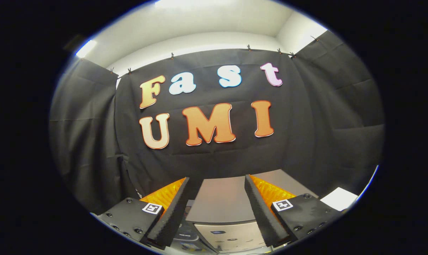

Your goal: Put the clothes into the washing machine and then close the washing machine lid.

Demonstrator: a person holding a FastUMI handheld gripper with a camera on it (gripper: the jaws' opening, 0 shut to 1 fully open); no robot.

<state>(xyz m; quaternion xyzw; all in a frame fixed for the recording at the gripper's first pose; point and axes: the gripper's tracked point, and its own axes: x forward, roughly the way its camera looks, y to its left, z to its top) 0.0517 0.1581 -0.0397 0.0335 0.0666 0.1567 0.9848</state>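
Recording booth — black cloth walls (323,117) pinned up.

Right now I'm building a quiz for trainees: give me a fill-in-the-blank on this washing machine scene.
1. The gripper fingers are ____, with nothing between them.
2. The washing machine's lid is ____.
3. Behind the machine hangs a ____ cloth.
4. Through the gap between the fingers you see the machine's ____.

Missing: open; closed; black; lid

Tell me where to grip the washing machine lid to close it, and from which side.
Probably its top free edge, from the front. The washing machine lid seems to stand raised ahead of the open gripper, its broad face toward the fingers, over the control panel. Only an edge offers something to pinch; its hinge is hidden.
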